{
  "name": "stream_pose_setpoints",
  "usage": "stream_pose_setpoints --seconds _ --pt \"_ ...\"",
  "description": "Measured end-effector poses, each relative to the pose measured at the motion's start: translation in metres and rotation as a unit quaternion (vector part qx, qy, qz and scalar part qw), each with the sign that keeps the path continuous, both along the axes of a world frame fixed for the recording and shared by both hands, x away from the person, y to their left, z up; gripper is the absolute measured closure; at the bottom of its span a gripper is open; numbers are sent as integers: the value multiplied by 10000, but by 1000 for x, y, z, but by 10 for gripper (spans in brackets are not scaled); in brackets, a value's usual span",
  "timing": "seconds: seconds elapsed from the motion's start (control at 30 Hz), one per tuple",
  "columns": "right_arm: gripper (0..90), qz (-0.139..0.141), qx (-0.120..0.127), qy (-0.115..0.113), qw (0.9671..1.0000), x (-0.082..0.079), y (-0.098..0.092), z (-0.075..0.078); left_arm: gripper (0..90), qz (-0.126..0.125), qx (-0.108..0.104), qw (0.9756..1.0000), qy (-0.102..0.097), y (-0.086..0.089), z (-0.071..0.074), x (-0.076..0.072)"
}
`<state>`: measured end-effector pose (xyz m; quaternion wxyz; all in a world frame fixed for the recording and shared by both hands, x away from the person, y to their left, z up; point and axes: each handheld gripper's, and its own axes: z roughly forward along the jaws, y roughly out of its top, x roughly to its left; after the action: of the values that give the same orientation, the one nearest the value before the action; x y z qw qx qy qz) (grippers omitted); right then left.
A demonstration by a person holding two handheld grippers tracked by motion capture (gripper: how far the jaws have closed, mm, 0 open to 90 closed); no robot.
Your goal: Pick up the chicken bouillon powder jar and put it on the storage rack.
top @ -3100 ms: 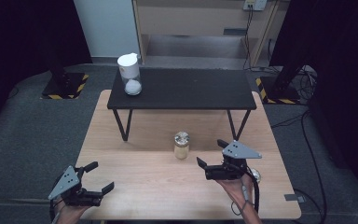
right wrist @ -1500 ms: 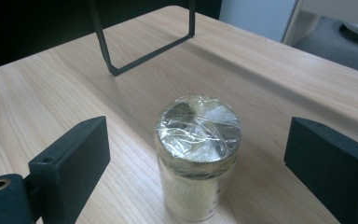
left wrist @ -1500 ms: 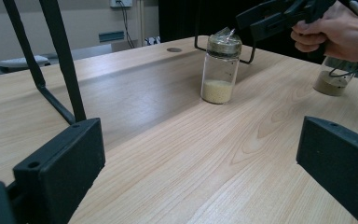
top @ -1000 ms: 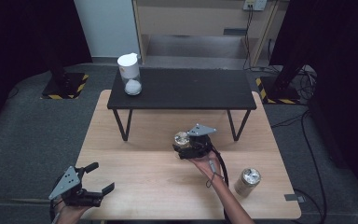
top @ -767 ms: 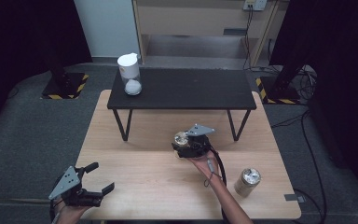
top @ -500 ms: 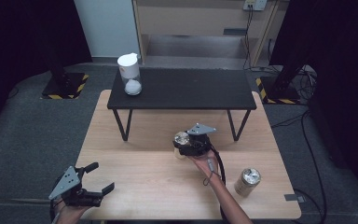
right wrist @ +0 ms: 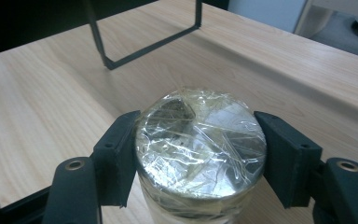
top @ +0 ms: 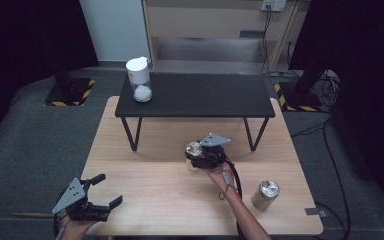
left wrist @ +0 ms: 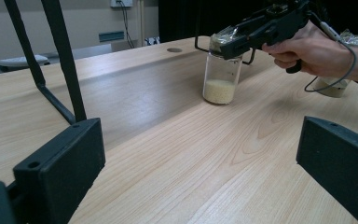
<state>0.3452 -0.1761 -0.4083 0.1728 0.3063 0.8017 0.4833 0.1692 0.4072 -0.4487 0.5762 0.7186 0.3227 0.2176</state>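
- The right tongs (top: 196, 156) are clamped on the top of a glass jar (left wrist: 220, 77), pads tight against its film-covered lid (right wrist: 200, 142); they have just been closing.
- The jar stands upright on the wooden surface (top: 150, 195), just in front of the black bench (top: 200, 95).
- The right forearm reaches in from the near edge, hand level behind the jar.
- The left tongs (top: 104, 192) rest low at the near left corner, jaws wide apart and empty.
- Three seconds back the right tongs hovered beside the jar; a can (top: 265, 194) now shows where they were.

Grey carpet (top: 30, 150), black side table (top: 200, 95)
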Motion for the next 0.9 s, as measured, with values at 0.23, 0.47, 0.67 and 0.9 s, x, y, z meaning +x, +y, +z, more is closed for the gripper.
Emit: stream_pose_setpoints --seconds 0.23,0.47,0.67,0.9 --pt "353 434 -56 15 9990 1 -1 25 0 -4 -8 10000 -4 0 0 0" --pt "353 922 -137 50 9956 4 -3 55 0 -7 -19 10000 -3 1 0 0" --pt "353 1257 -186 97 9918 8 -7 77 0 -15 -17 10000 3 0 0 0" --pt "353 1514 -291 42 9880 8 -9 107 0 -10 -28 10000 5 1 0 0"
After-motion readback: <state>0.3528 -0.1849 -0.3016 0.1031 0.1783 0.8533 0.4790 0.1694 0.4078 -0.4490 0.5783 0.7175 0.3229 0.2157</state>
